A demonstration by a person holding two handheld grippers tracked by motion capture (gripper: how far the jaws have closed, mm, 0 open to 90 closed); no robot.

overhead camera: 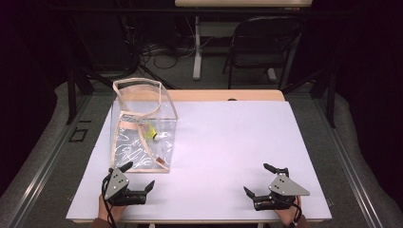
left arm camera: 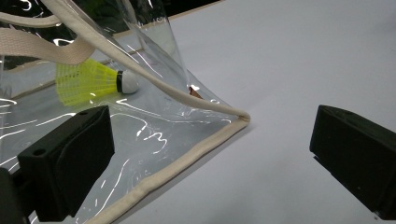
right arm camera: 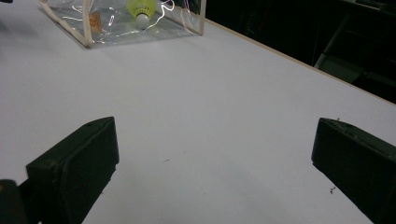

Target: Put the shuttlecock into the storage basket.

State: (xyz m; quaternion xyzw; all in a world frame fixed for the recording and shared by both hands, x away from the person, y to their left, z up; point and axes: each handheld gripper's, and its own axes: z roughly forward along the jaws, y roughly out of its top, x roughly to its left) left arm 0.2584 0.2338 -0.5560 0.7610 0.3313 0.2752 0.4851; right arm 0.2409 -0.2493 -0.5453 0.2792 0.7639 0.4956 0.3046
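A clear plastic bag (overhead camera: 142,128) with beige cloth trim stands upright at the table's left. Inside it lies a yellow shuttlecock (overhead camera: 152,133) with a white tip, also visible through the wall as the shuttlecock (left arm camera: 93,80) and the shuttlecock (right arm camera: 142,9). My left gripper (overhead camera: 138,176) rests open on the table just in front of the bag's near bottom corner (left arm camera: 240,117), nothing between its jaws. My right gripper (overhead camera: 260,179) sits open near the front right, far from the bag (right arm camera: 126,21), with bare table between its jaws.
The white table top (overhead camera: 228,142) lies bare between the two grippers and to the right of the bag. A black folding chair (overhead camera: 261,42) and a table leg stand beyond the far edge. Dark floor surrounds the table.
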